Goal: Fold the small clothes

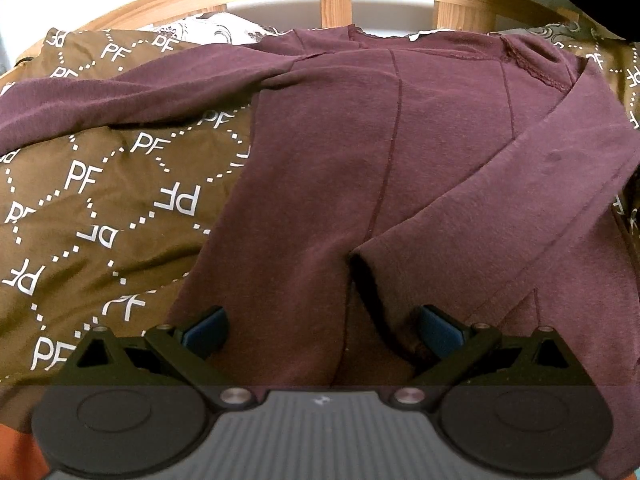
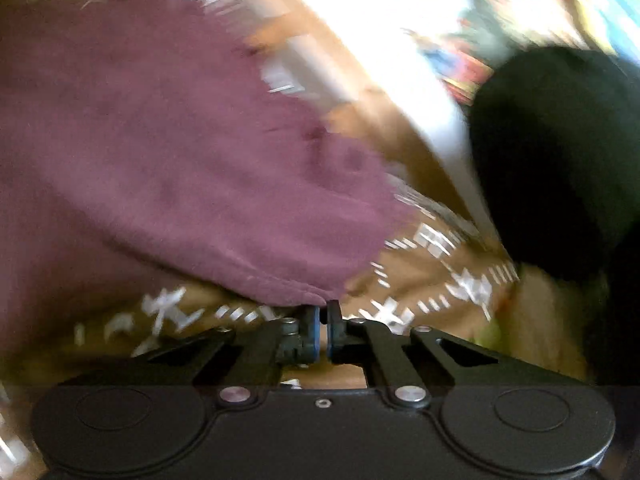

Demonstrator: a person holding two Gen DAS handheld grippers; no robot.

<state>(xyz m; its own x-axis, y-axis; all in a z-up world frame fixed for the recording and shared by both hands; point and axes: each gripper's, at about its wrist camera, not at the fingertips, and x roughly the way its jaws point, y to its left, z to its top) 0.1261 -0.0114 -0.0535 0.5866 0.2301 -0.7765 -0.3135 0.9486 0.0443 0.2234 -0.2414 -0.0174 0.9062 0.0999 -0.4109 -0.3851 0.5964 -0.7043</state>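
A maroon long-sleeved shirt (image 1: pixel 320 160) lies spread on a brown bedspread. One sleeve (image 1: pixel 500 200) is folded diagonally across its body, and the cuff (image 1: pixel 360 268) ends just ahead of my left gripper (image 1: pixel 324 320). The other sleeve (image 1: pixel 120 96) stretches out to the left. My left gripper hovers open over the shirt's lower part, with nothing pinched between its blue pads. In the blurred right wrist view, my right gripper (image 2: pixel 323 320) is shut, and the edge of the shirt (image 2: pixel 160 140) runs down into its fingertips.
The brown bedspread (image 1: pixel 80 200), printed with white letters, covers the bed and also shows under the right gripper (image 2: pixel 440 280). A wooden slatted headboard (image 1: pixel 336 4) runs along the far side. A large dark rounded shape (image 2: pixel 560 160) stands at the right of the right wrist view.
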